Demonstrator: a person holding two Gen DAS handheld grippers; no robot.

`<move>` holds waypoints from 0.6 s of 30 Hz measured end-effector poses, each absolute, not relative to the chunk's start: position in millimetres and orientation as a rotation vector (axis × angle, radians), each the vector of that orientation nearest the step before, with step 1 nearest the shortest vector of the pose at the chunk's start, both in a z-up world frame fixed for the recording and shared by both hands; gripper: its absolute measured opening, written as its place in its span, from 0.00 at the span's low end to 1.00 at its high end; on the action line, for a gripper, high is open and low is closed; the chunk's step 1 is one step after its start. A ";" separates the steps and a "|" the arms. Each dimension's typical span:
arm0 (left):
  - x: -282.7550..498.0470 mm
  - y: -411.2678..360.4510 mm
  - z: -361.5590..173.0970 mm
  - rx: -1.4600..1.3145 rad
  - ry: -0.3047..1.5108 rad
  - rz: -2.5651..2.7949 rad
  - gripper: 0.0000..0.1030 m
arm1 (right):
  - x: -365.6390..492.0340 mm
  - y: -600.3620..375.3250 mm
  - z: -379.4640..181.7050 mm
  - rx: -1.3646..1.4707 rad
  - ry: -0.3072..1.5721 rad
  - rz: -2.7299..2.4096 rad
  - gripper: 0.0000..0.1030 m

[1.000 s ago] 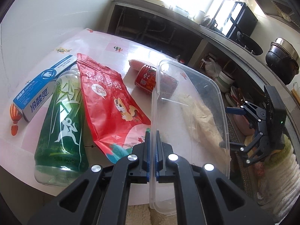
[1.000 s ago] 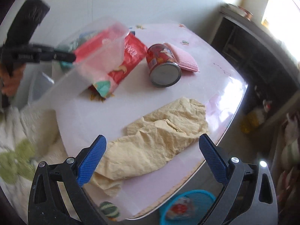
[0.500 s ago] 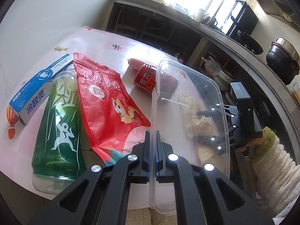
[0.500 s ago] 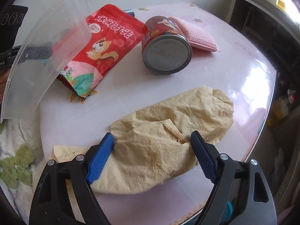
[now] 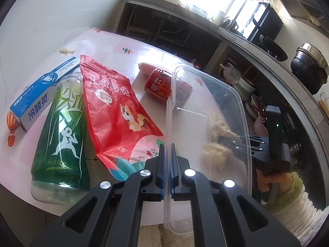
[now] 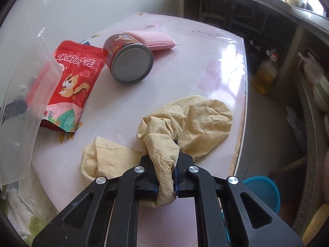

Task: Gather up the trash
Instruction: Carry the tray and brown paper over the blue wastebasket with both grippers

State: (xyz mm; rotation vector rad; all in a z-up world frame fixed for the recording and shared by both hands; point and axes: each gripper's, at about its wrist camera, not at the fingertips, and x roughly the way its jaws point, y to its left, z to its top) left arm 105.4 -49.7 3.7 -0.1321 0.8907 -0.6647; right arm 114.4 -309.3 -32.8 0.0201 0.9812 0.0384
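Note:
My left gripper [image 5: 167,146] is shut on the side wall of a clear plastic container [image 5: 205,111], held tilted over the near edge of the table; the same container [image 6: 26,103] fills the left of the right wrist view. My right gripper [image 6: 164,156] is closing its jaws on a bunched fold of the crumpled yellow cloth [image 6: 197,121], and the pads press on it. On the pink table [image 6: 205,47] lie a red snack pouch [image 5: 115,107], a red can [image 6: 129,61] on its side, a green bottle [image 5: 61,131] and a blue-and-white box [image 5: 41,94].
A pink sponge cloth [image 6: 154,40] lies behind the can. A blue basket [image 6: 263,191] stands on the floor below the table's edge, and a yellow oil bottle [image 6: 265,74] further off. Shelves with bowls and pots line the right side. A hand in a white sleeve [image 5: 287,195] holds the right gripper.
The right gripper came down onto the yellow cloth, rolled, and went from wide open to shut on a fold of it. The left gripper kept its hold on the container.

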 end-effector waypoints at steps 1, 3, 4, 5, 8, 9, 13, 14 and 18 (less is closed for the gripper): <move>103.7 -49.4 4.8 -0.133 0.886 -0.666 0.03 | 108.9 -310.3 -29.7 0.029 0.975 0.015 0.06; 100.0 -48.8 7.2 -0.135 0.877 -0.672 0.03 | 94.9 -311.4 -25.5 0.064 0.956 -0.038 0.06; 98.3 -48.3 8.3 -0.137 0.873 -0.675 0.03 | 90.3 -313.0 -23.8 0.095 0.944 -0.058 0.05; 97.0 -47.7 9.3 -0.142 0.871 -0.682 0.03 | 83.3 -315.9 -20.9 0.136 0.928 -0.079 0.05; 92.6 -47.5 12.5 -0.155 0.870 -0.698 0.03 | 62.1 -324.4 -7.5 0.223 0.871 -0.130 0.05; 91.0 -47.6 13.8 -0.164 0.870 -0.710 0.03 | 54.6 -326.0 -2.6 0.240 0.851 -0.146 0.05; 86.4 -50.7 17.3 -0.199 0.881 -0.753 0.03 | 24.0 -337.9 19.8 0.299 0.772 -0.216 0.05; 84.7 -53.1 18.8 -0.201 0.882 -0.763 0.03 | 16.4 -342.2 24.8 0.314 0.753 -0.235 0.05; 78.8 -68.5 24.6 -0.206 0.894 -0.823 0.03 | -14.0 -359.8 41.3 0.357 0.687 -0.325 0.05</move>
